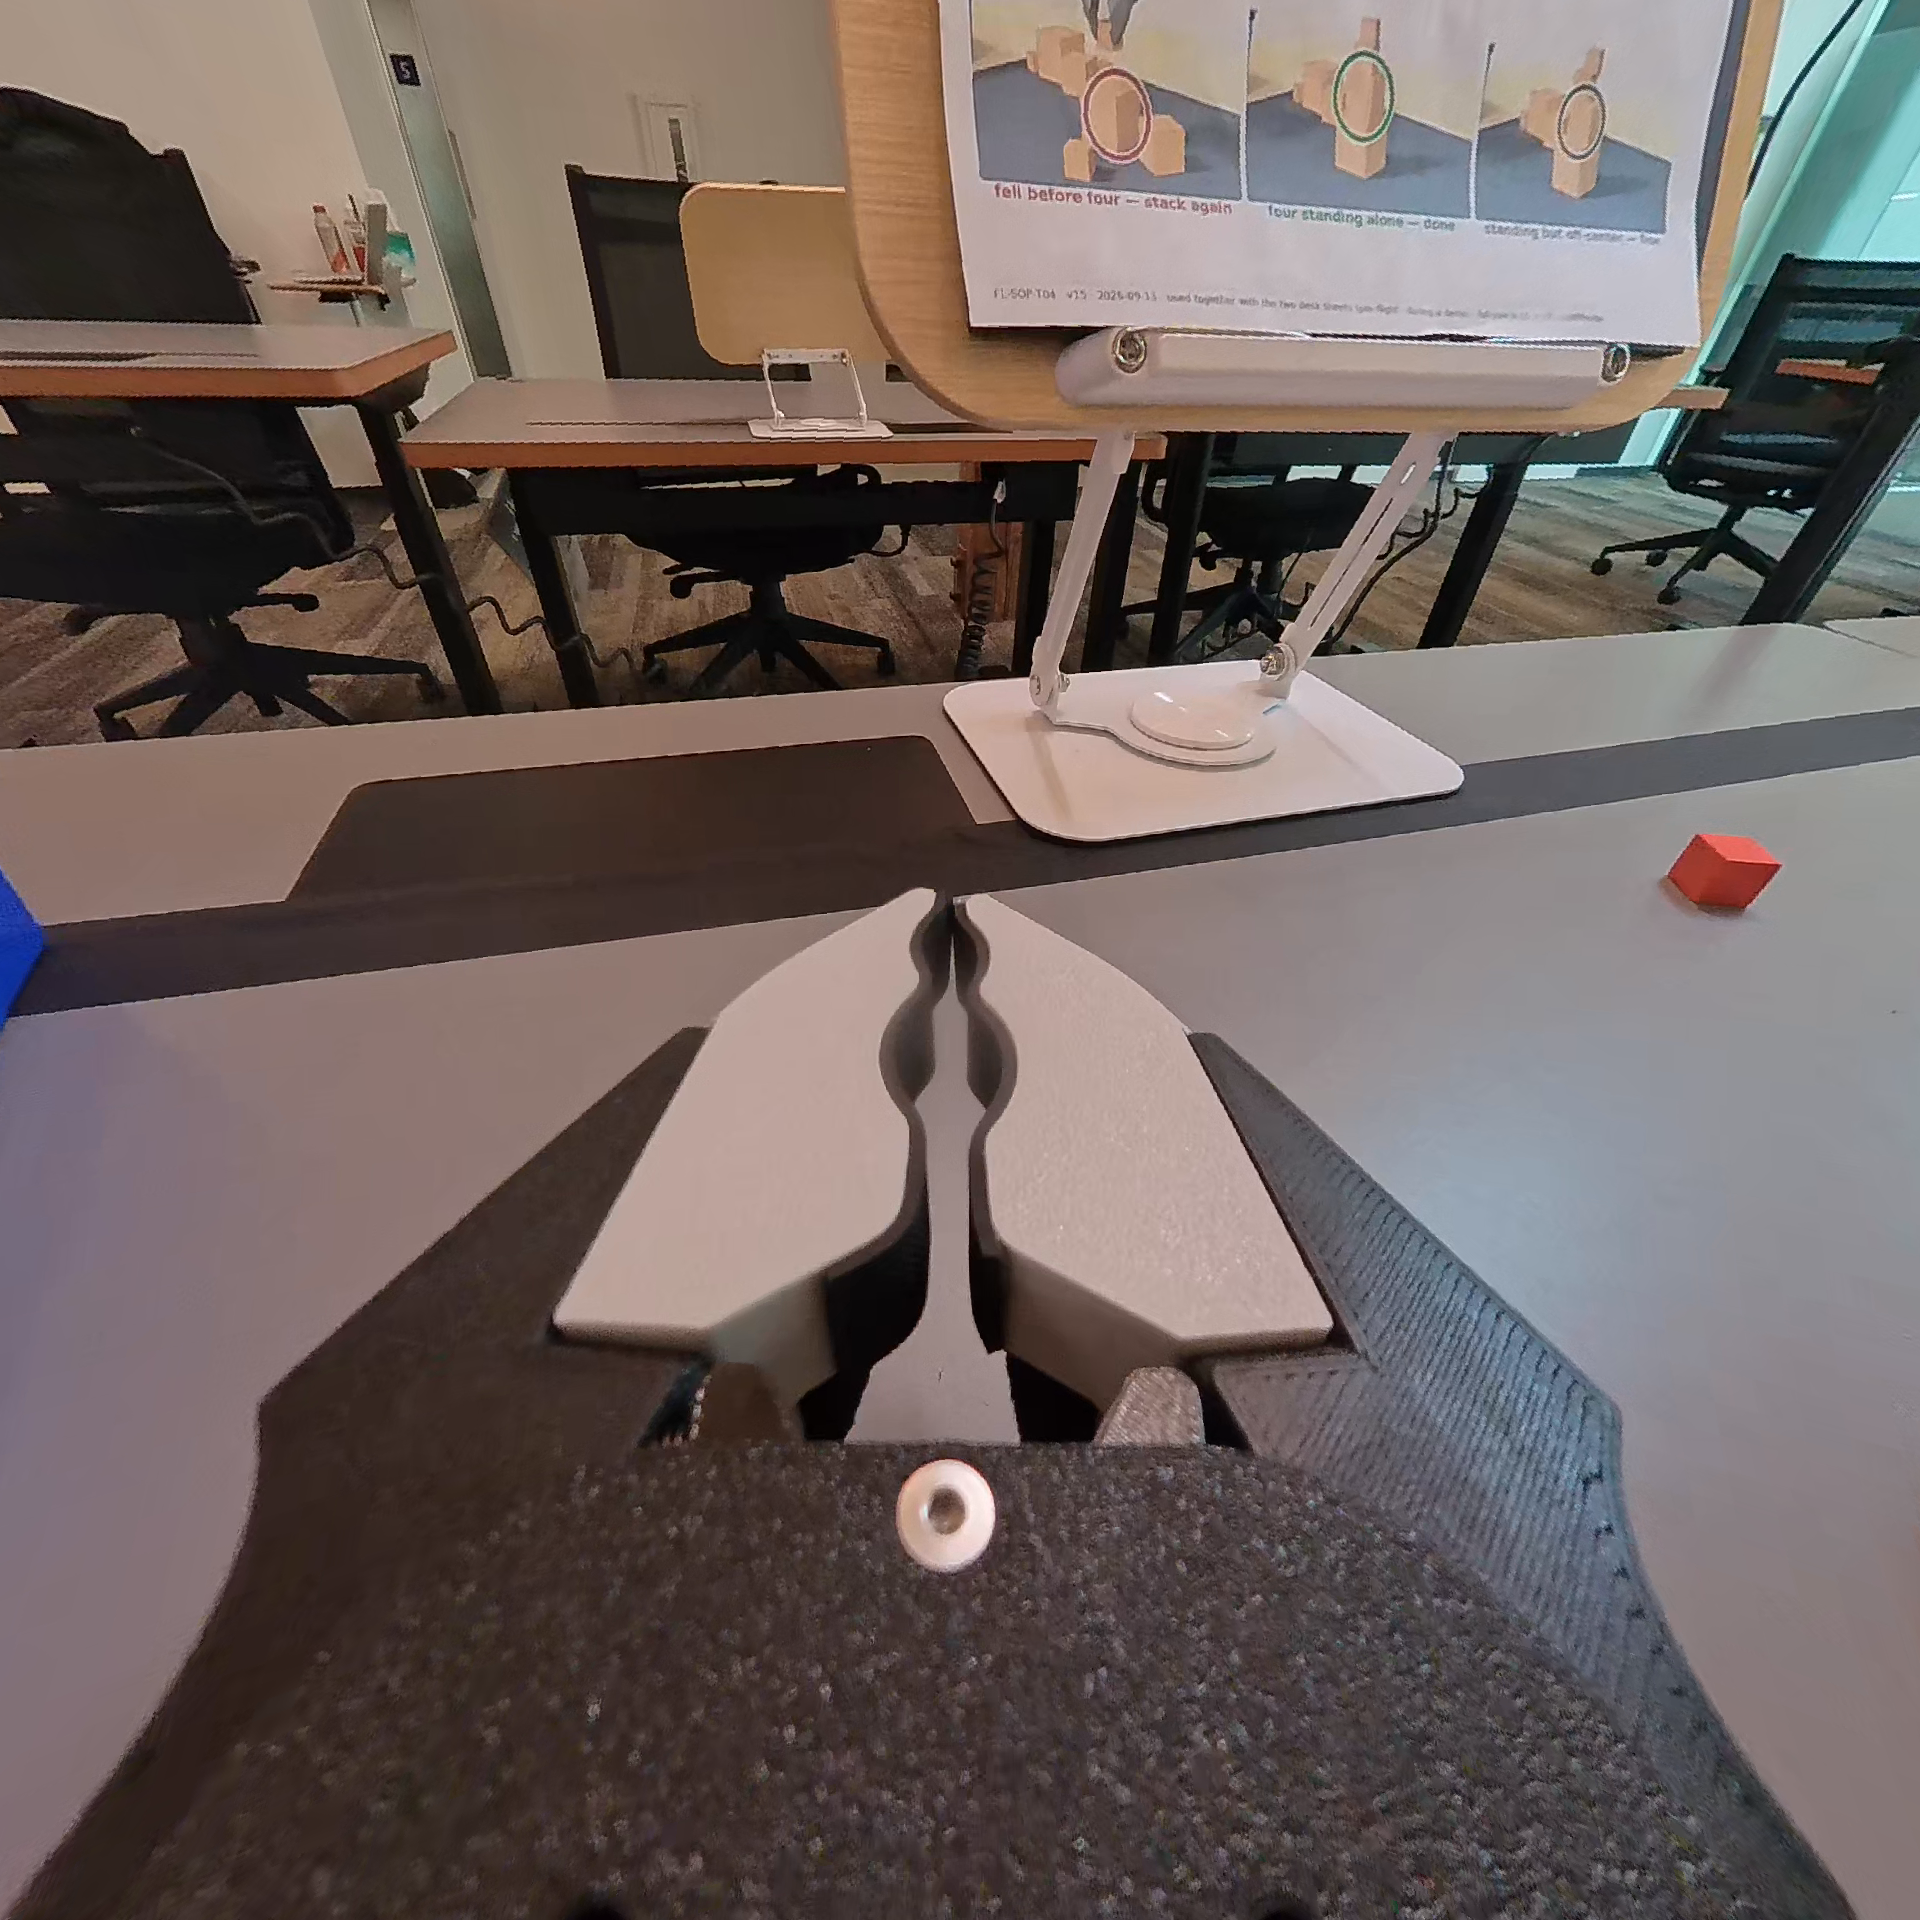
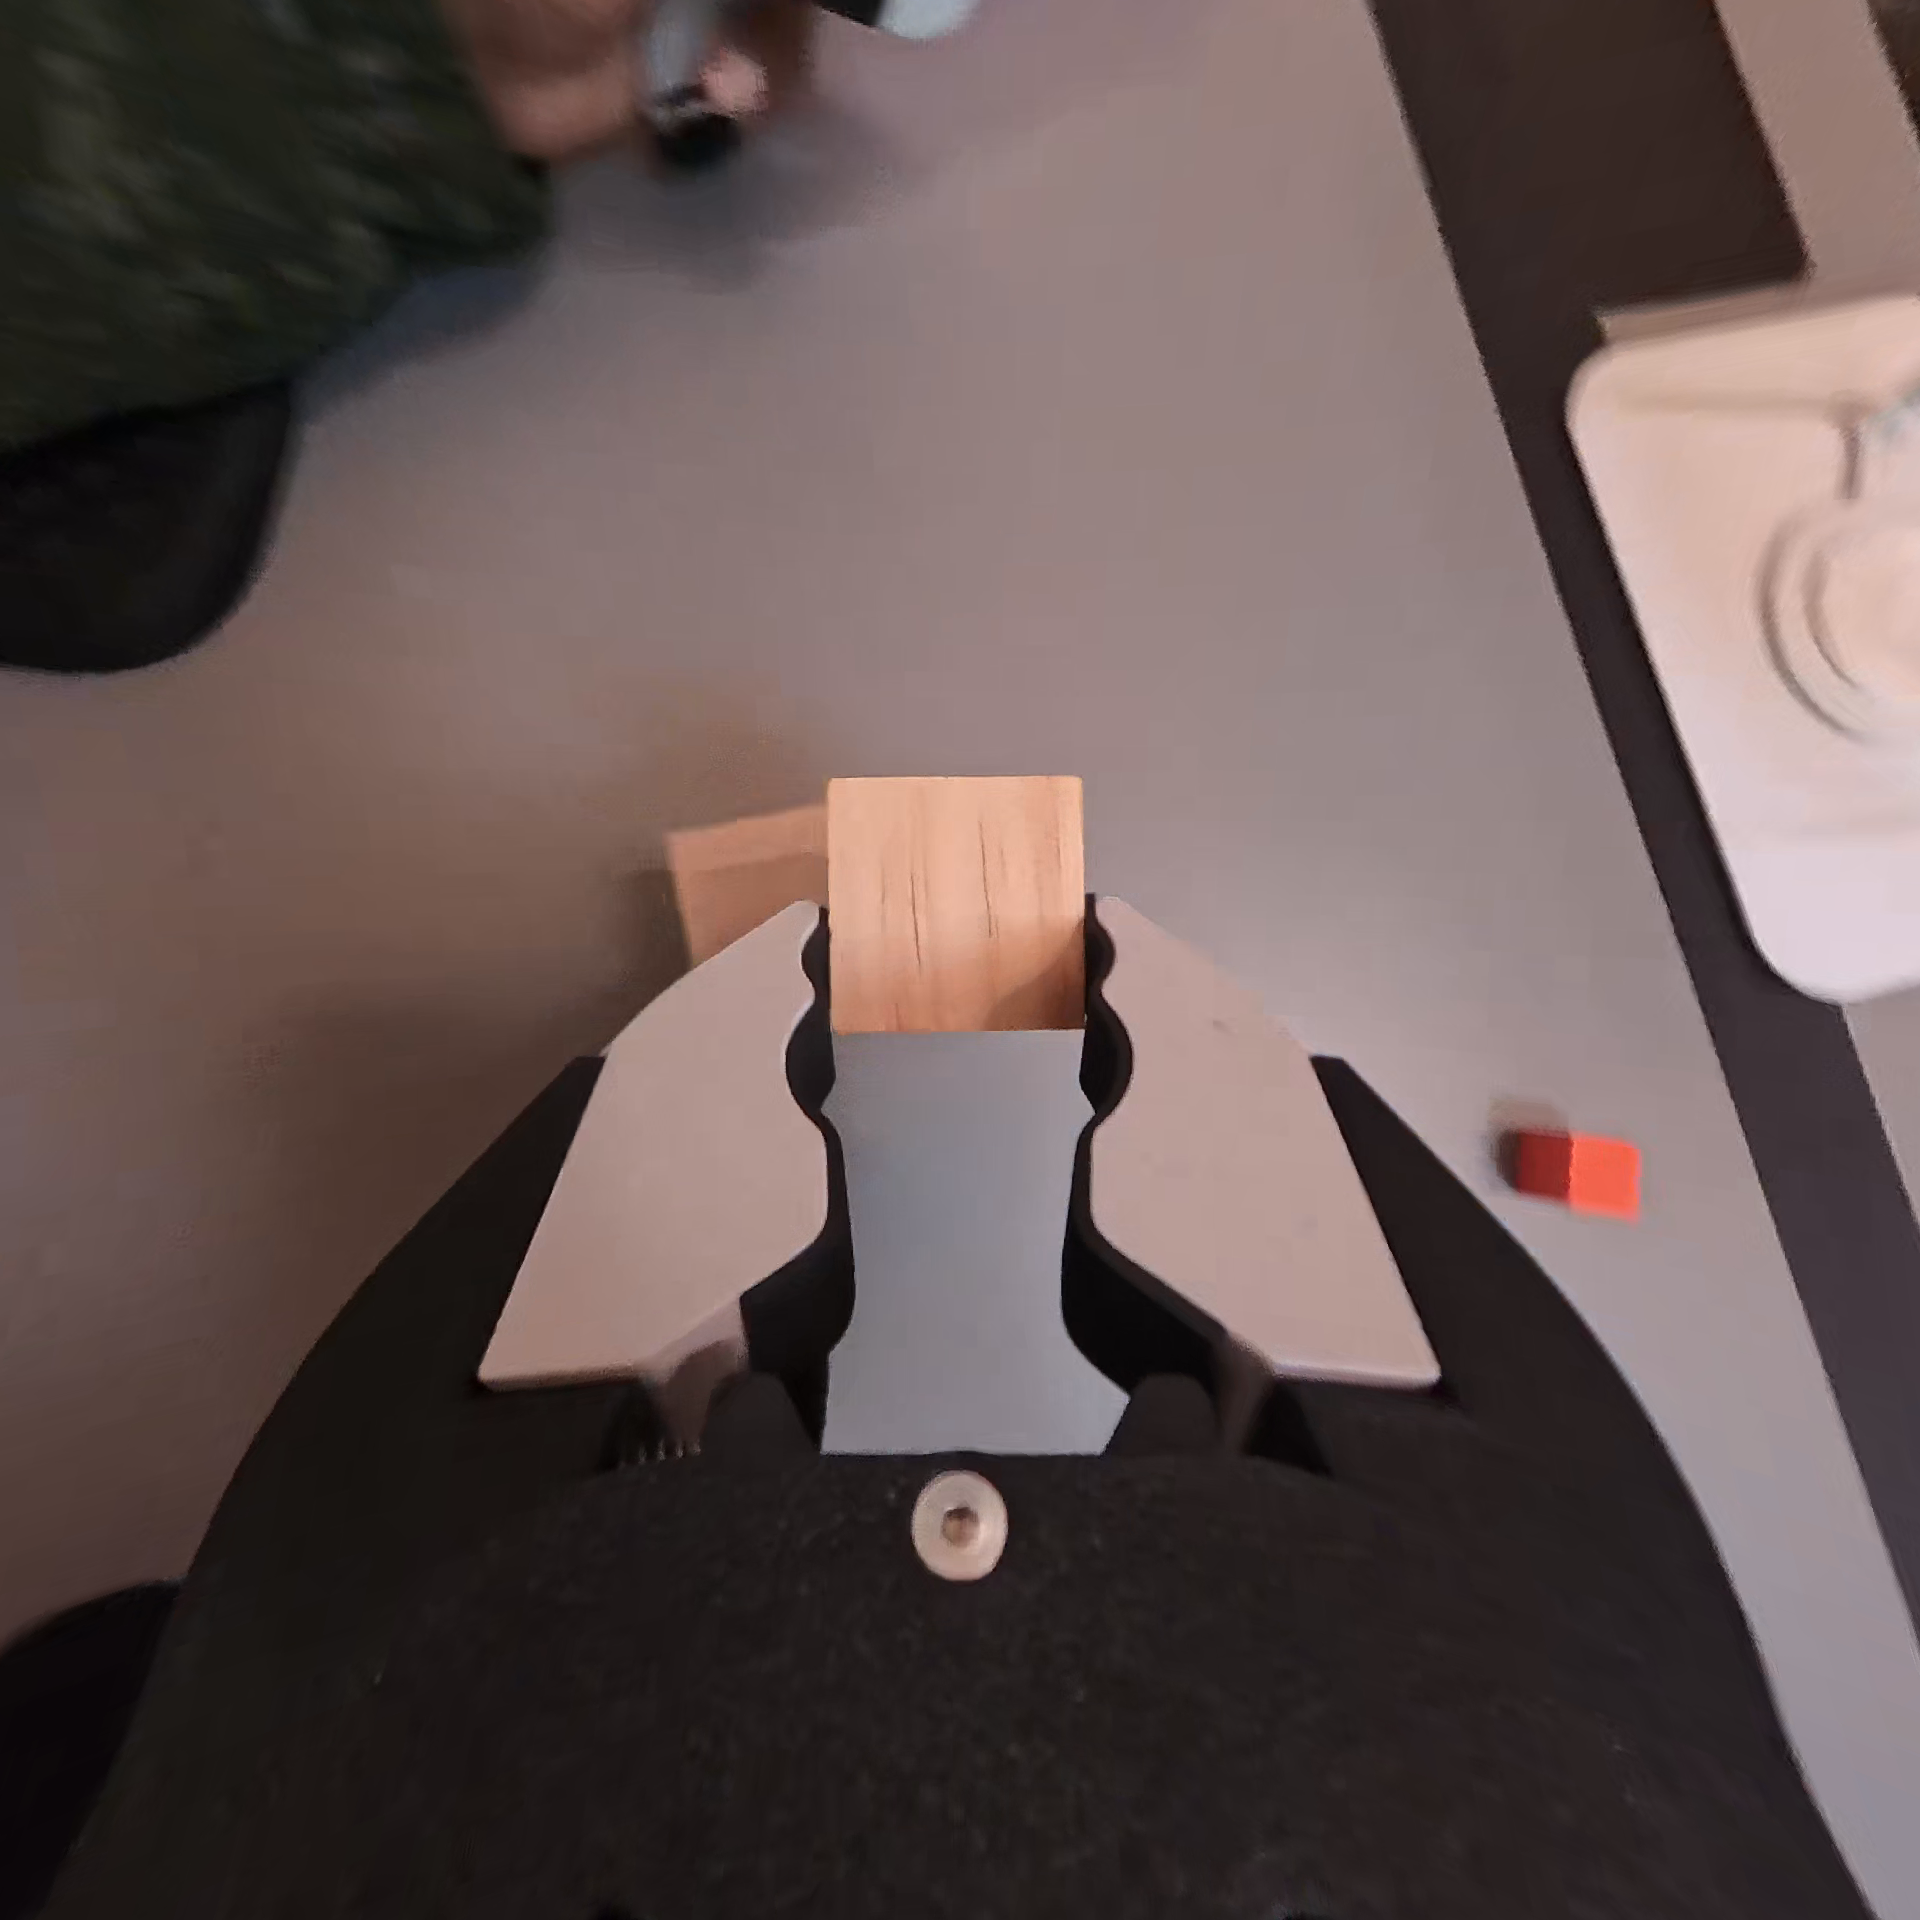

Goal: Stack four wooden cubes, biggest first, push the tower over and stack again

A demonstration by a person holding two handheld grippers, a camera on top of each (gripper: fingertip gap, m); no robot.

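While pinched, wooden block (image 2: 954, 902) between right tongs (image 2: 954, 925)

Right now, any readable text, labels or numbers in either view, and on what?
Printed sheet on the wooden stand board: coloured captions under three pictures and a tiny footer; writing not transcribed.
Small dark sign beside the far door: one character, not transcribed.
Right wrist view: nothing written on the wooden cube or red block.

Even, soft indoor light with faint shadows on the grey desk (image 1: 1455, 1039). Wide-angle bending at edges. The right wrist view is dimmer, its edges motion-blurred.
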